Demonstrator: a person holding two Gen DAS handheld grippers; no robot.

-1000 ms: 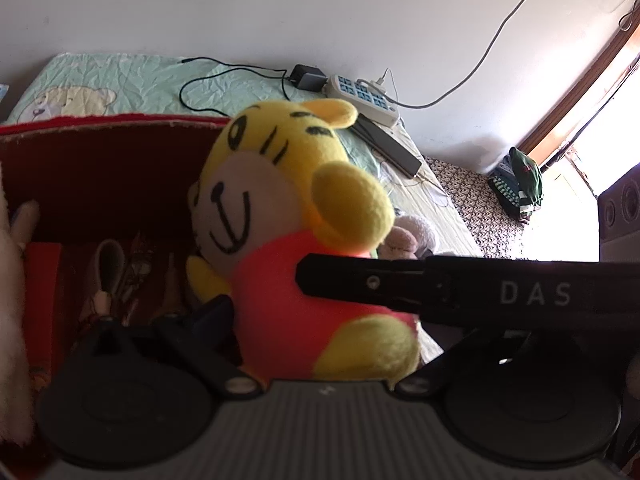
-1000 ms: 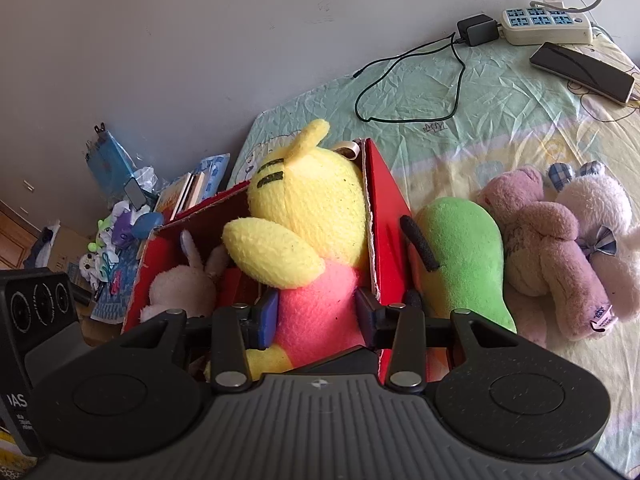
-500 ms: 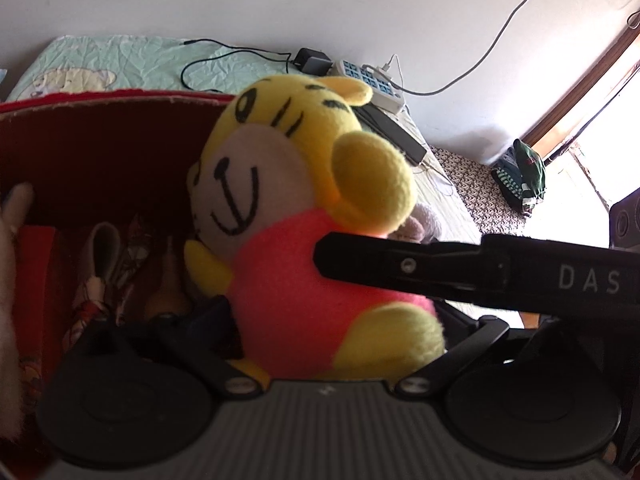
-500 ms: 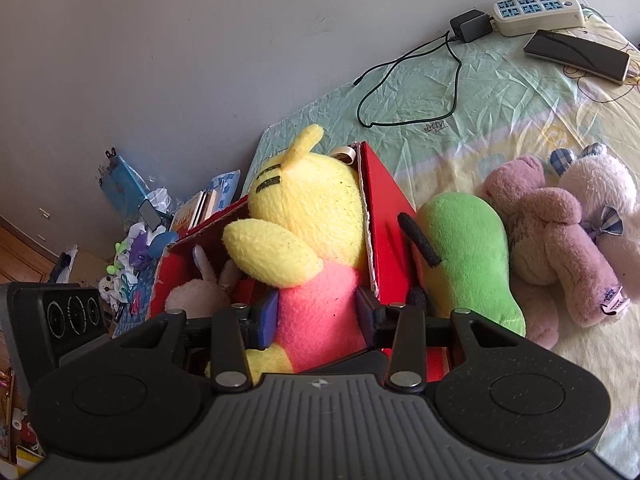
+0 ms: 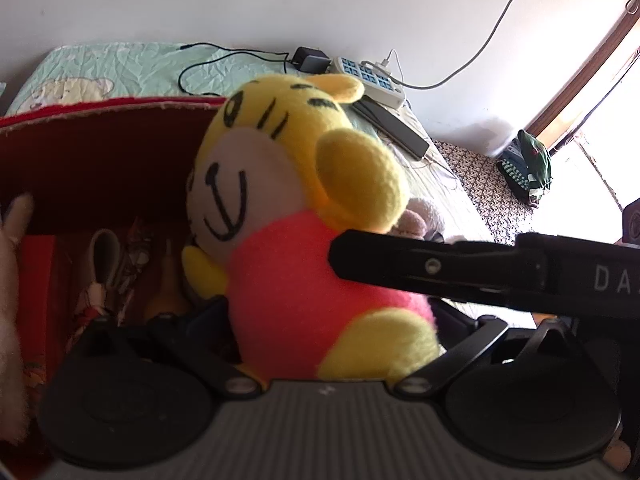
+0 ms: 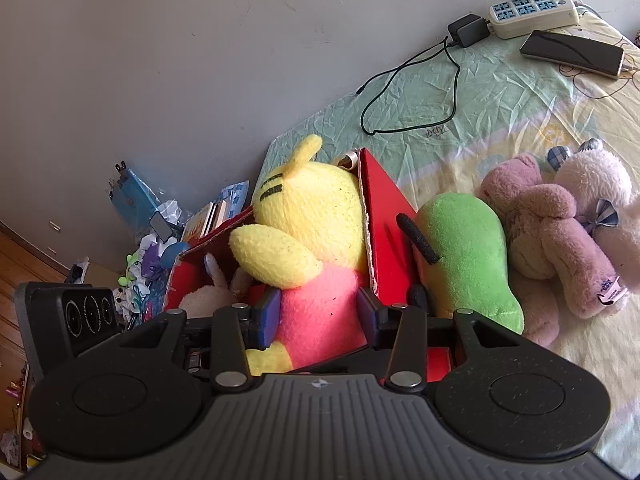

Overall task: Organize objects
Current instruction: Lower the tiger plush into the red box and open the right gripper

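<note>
Left wrist cam: very close on the front of the yellow tiger plush [image 5: 280, 216], looking into the red box [image 5: 100, 152] toward the wall. Right wrist cam: behind the plush [image 6: 312, 240], angled down, box [image 6: 380, 232] beside it. Shared: plush, box, power strip [image 6: 532, 16].

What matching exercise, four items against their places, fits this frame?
Items:
1. yellow tiger plush
2. green plush
3. phone
4. pink teddy bear

Places:
A. flat on the sheet beside the power strip
B. against the outside of the red box wall
C. between the fingers of the right hand-held gripper, over the red box
D. lying on the bed, on the green plush's far side from the box

Pairs: 1-C, 2-B, 3-A, 4-D
</note>
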